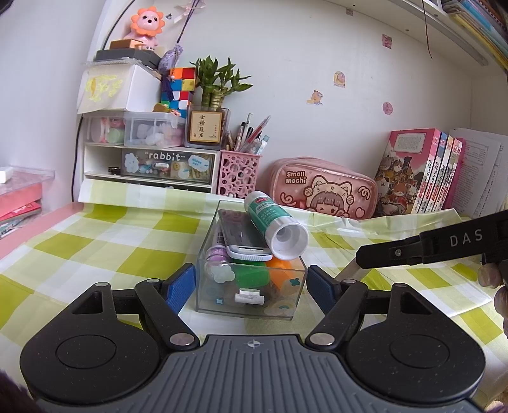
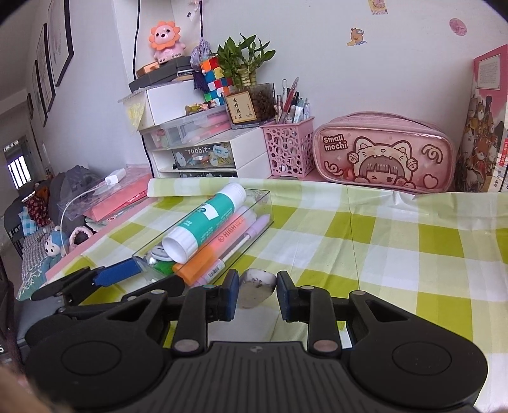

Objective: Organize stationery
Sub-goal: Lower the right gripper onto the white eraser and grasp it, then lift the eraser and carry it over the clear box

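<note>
Steadying box (image 1: pixel 250 286): left hand-held gripper (image 1: pixel 250 282) clamps it. Right hand-held gripper (image 2: pixel 257 292), jaws apart around eraser (image 2: pixel 257 286), not gripping. Risk: glue stick (image 1: pixel 276 222), perched atop, rolls off if jolted.

Lion toy (image 1: pixel 146 25), bamboo plant (image 1: pixel 216 81), books (image 1: pixel 422 171)

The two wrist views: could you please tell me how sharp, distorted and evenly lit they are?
Left wrist view: sharp, even daylight, fisheye bending the wall edges, soft reflections on the clear box. Right wrist view: equally bright, checked tablecloth crisp, corners vignetted dark.
</note>
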`<state>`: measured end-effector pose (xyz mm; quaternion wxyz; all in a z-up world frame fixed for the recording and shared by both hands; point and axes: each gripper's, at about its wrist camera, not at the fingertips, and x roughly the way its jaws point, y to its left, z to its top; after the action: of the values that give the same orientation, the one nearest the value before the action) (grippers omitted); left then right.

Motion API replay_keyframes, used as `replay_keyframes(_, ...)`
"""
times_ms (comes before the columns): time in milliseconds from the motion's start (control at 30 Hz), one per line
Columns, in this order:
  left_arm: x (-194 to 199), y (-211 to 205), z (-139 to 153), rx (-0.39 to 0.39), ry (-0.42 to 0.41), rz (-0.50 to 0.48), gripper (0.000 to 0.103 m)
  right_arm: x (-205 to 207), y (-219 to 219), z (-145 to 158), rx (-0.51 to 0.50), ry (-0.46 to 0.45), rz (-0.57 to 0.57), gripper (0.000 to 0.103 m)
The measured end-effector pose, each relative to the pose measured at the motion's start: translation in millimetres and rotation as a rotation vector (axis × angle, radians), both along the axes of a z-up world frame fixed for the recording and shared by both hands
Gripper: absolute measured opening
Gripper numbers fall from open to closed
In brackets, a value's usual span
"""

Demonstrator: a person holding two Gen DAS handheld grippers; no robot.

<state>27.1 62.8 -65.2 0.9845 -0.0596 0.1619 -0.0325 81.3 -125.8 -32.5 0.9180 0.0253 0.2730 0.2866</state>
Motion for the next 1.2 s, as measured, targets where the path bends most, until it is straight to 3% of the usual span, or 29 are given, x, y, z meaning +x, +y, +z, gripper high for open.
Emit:
replay_keyframes(533,0,-2,0,0.005,-0.001,-0.003,0.074,-23,9,44,0.132,-0.066,0.056,0.029)
replay_keyframes(1200,0,-2,0,0.005,-0.001,-0.003,0.075,-6,54,31,0.04,0.053,0.043,0.029)
